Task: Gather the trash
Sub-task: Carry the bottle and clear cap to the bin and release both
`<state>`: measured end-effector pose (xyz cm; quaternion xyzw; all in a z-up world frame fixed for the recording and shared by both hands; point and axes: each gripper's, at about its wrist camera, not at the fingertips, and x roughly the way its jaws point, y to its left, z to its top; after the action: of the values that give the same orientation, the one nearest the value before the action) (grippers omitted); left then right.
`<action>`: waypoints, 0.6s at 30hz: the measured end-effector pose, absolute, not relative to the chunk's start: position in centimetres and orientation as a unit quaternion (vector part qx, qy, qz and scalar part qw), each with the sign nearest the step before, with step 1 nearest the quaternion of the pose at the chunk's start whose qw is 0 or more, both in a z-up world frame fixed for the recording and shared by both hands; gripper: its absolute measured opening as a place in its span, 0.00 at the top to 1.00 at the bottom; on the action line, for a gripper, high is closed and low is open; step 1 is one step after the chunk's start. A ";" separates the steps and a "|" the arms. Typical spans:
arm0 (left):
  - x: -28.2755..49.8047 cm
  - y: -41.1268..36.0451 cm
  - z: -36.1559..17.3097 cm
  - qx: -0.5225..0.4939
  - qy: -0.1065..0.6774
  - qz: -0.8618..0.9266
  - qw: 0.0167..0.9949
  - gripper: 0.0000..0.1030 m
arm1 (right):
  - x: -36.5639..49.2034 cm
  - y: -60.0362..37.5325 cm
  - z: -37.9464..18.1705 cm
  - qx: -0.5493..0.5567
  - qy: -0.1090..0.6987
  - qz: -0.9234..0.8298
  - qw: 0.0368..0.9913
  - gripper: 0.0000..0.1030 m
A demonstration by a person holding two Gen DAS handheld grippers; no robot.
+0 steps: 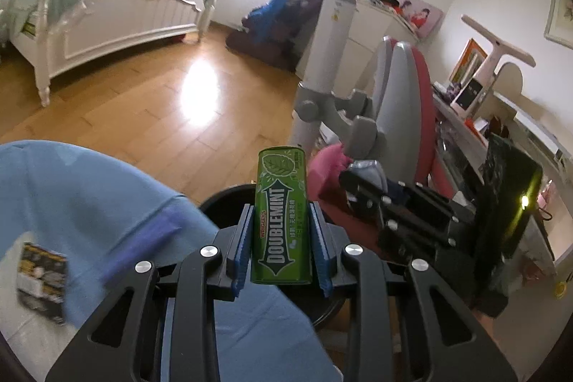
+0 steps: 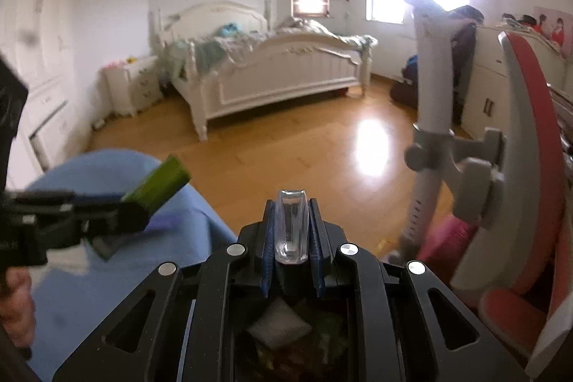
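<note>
The left claw (image 1: 279, 238) is clenched on a green Doublemint gum box (image 1: 281, 213), which stands upright between the blue pads (image 1: 240, 249), its top end rising clear above the fingertips. Directly beneath that claw the curved rim of a dark round bin (image 1: 229, 194) shows, with a blue cloth (image 1: 89, 203) spreading off to the left and a small printed packet (image 1: 43, 278) lying on a pale surface beyond the cloth's edge. The right claw (image 2: 292, 231) is clamped on a small clear plastic piece (image 2: 292, 228), pinched narrowly between its pads; what exactly that piece is cannot be told. Under the right claw, seen through its frame, lies a heap of crumpled trash (image 2: 283, 328), blurred. In the right wrist view the left claw reaches in from the left edge, its green box tilted up over the blue cloth, well apart from the right claw. Ahead of both claws the wooden floor (image 2: 286, 145) lies open and bare up to the white bed (image 2: 272, 74) at the far wall. To the right the room is tighter: a red and grey chair (image 2: 519, 138) with its grey post stands close by, and in the left wrist view a cluttered bench (image 1: 472, 127) runs along the right wall behind it.
</note>
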<state>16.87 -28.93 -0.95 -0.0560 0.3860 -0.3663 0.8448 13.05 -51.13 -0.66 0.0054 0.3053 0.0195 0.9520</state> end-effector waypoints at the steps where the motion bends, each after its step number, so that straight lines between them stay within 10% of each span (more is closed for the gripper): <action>1: 16.8 -29.4 -1.2 -0.053 0.388 -0.368 0.843 0.70 | 12.9 -51.4 -1.1 0.005 0.308 0.017 0.951 0.82; 14: 17.9 -33.0 -2.1 -0.022 0.407 -0.377 0.832 0.65 | 13.3 -54.2 -4.1 0.000 0.339 -0.004 0.941 0.82; 18: 17.6 -32.5 -0.8 -0.029 0.385 -0.364 0.848 0.16 | 12.9 -54.3 -4.0 -0.003 0.336 -0.014 0.942 0.36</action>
<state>17.56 -32.50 -0.79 -0.0288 0.3849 -0.3636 0.8478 12.88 -54.32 -4.01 -0.0031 0.3362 -0.0140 0.9417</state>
